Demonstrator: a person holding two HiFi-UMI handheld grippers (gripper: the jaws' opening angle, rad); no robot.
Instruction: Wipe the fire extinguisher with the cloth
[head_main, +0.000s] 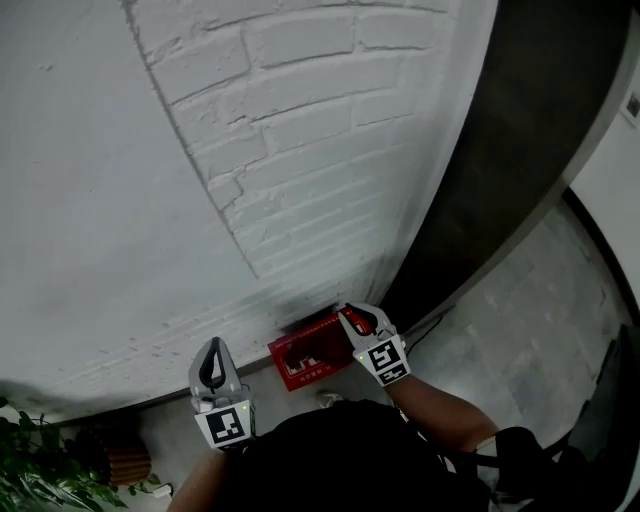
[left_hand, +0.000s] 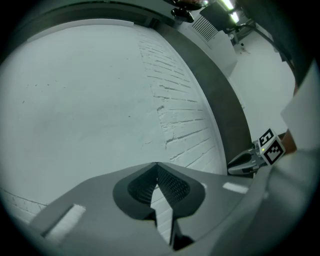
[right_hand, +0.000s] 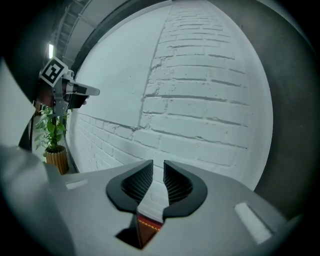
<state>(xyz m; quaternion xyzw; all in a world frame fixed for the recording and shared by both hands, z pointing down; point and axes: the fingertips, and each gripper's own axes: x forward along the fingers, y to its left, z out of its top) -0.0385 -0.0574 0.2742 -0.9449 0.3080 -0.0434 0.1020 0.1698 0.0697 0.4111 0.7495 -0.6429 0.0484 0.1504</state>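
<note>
Facing rough white brickwork (head_main: 300, 150), the left tool (left_hand: 156, 169) is pinched shut, the right tool (right_hand: 158, 169) narrowly parted, both empty.

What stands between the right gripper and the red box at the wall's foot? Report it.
Nothing visible does. The right gripper hangs above the red box, which sits against the white brick wall. Its jaws stand slightly apart and empty, and the box shows just below them in the right gripper view.
</note>
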